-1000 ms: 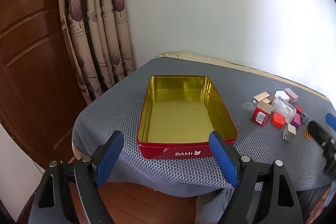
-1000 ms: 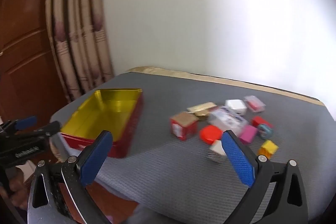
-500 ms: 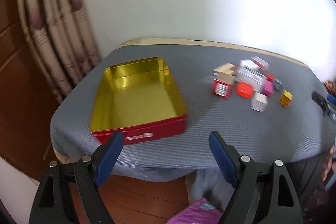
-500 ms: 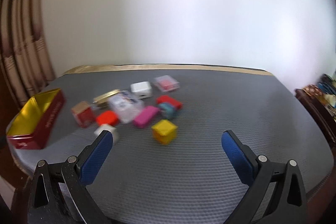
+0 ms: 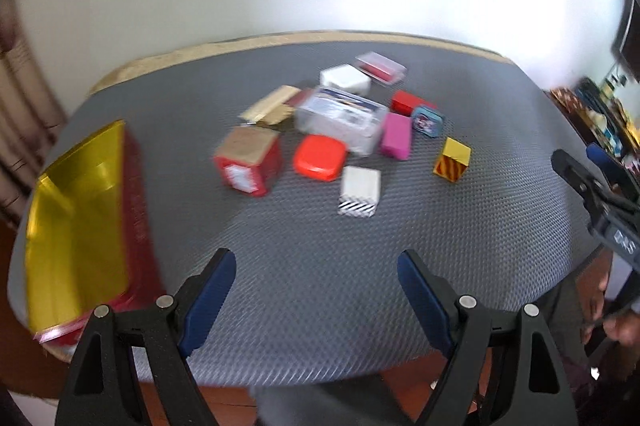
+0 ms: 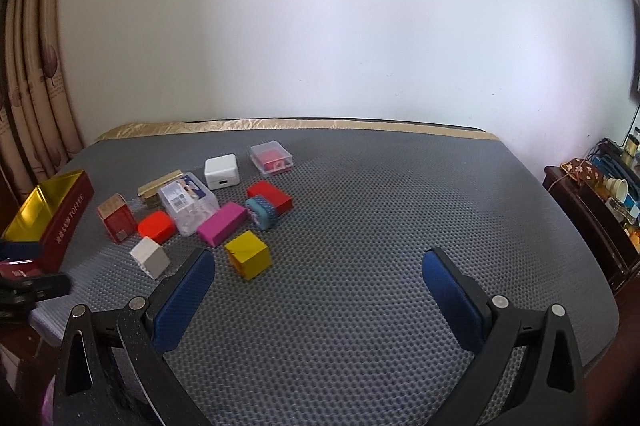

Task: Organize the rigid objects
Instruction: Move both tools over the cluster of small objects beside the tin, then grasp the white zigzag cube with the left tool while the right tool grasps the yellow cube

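A red tin with a gold inside (image 5: 80, 210) stands empty at the table's left end; it also shows in the right wrist view (image 6: 44, 214). Several small boxes lie in a cluster mid-table: a red carton (image 5: 248, 162), an orange-red lidded box (image 5: 320, 156), a clear plastic box (image 5: 340, 116), a pink block (image 5: 396, 136), a striped white cube (image 5: 359, 191) and a yellow cube (image 6: 247, 253). My left gripper (image 5: 316, 290) is open and empty above the near table edge. My right gripper (image 6: 318, 290) is open and empty, right of the yellow cube.
The table has a grey mesh cover (image 6: 380, 226) against a white wall. Curtains (image 6: 32, 86) hang at the left. A dark side cabinet with clutter (image 6: 596, 194) stands at the right. My right gripper also shows at the right edge of the left wrist view (image 5: 596, 194).
Both views have swung to the right. The tin has slid from the centre to the left edge of the left wrist view, and the box cluster now sits mid-frame. Both grippers stayed open.
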{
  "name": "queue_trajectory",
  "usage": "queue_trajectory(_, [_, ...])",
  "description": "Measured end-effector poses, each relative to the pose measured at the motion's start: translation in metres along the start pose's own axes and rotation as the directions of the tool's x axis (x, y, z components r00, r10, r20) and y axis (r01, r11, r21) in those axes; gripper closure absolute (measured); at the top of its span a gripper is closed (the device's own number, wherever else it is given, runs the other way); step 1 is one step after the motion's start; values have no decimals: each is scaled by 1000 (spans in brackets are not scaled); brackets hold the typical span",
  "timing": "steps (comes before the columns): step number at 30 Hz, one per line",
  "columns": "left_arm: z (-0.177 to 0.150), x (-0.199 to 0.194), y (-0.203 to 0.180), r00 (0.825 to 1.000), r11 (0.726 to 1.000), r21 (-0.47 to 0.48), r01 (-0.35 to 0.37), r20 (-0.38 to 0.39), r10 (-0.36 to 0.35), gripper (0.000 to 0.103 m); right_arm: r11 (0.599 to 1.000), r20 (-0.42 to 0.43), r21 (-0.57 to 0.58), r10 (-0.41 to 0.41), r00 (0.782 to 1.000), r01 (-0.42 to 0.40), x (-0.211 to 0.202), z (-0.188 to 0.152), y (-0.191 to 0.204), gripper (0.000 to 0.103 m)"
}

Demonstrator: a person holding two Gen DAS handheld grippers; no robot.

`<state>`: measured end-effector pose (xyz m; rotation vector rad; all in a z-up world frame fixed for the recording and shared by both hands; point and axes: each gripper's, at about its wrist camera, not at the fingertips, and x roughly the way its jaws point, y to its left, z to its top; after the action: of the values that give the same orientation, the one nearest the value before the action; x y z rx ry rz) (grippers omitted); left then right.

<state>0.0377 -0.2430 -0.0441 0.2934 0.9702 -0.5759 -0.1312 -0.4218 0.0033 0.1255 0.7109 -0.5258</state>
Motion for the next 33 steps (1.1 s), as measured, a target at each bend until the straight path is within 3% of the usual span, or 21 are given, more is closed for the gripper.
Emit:
queue_trajectory(6, [25, 37, -8, 997, 998, -23, 50, -59, -51, 18, 999, -56, 44, 11, 998, -8, 14, -5, -17, 0])
queue_trajectory(19, [41, 75, -18, 993, 998, -29, 62, -100, -65, 20, 990, -162, 134, 66, 985, -44, 42, -17, -37, 0])
queue_trajectory(22, [40, 85, -17, 987, 996, -45, 81, -133, -86, 52, 990, -172, 134, 74, 982, -51, 45, -19, -36, 0])
queue_trajectory(23, [39, 91, -16, 982, 995, -55, 85, -163, -93, 72, 990, -174, 134, 76, 982, -53, 45, -19, -36, 0])
queue_trajectory(29, [32, 90, -8, 981, 988, -103, 114, -147, -128, 73, 988, -184, 132, 110, 977, -86, 47, -22, -32, 0])
queue_trajectory(33, [25, 73, -2, 981, 983, -133, 126, -129, -143, 73, 975, -201, 109, 214, 956, -195, 53, -16, -20, 0])
